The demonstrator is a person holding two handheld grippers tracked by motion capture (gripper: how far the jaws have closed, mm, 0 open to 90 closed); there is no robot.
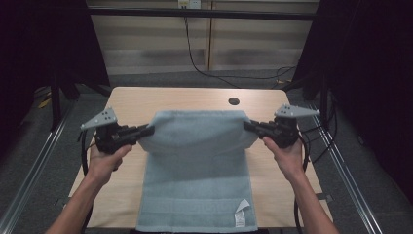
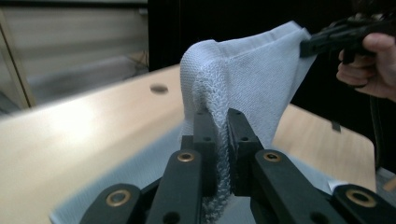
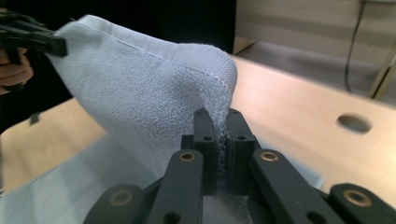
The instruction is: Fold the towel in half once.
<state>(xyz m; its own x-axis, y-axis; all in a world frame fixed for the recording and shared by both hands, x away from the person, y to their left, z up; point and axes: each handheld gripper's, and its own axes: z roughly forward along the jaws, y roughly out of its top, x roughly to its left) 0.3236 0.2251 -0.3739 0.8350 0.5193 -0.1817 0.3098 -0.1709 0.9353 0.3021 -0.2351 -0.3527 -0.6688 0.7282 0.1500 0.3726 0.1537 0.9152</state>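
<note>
A light blue towel [image 1: 197,165] lies lengthwise on the wooden table [image 1: 131,100], its far end lifted off the surface and stretched between both grippers. My left gripper [image 1: 150,130] is shut on the towel's far left corner [image 2: 205,84]; its jaws pinch the cloth [image 2: 222,149]. My right gripper [image 1: 247,125] is shut on the far right corner [image 3: 215,70], with cloth squeezed between its jaws [image 3: 223,144]. The near end of the towel rests flat at the table's front edge, with a white label [image 1: 240,214] at its near right corner.
A round cable hole [image 1: 234,101] sits in the table behind the towel. Black cables [image 1: 195,58] run over the floor beyond the table. Metal rails [image 1: 350,170] flank both sides, and dark curtains stand left and right.
</note>
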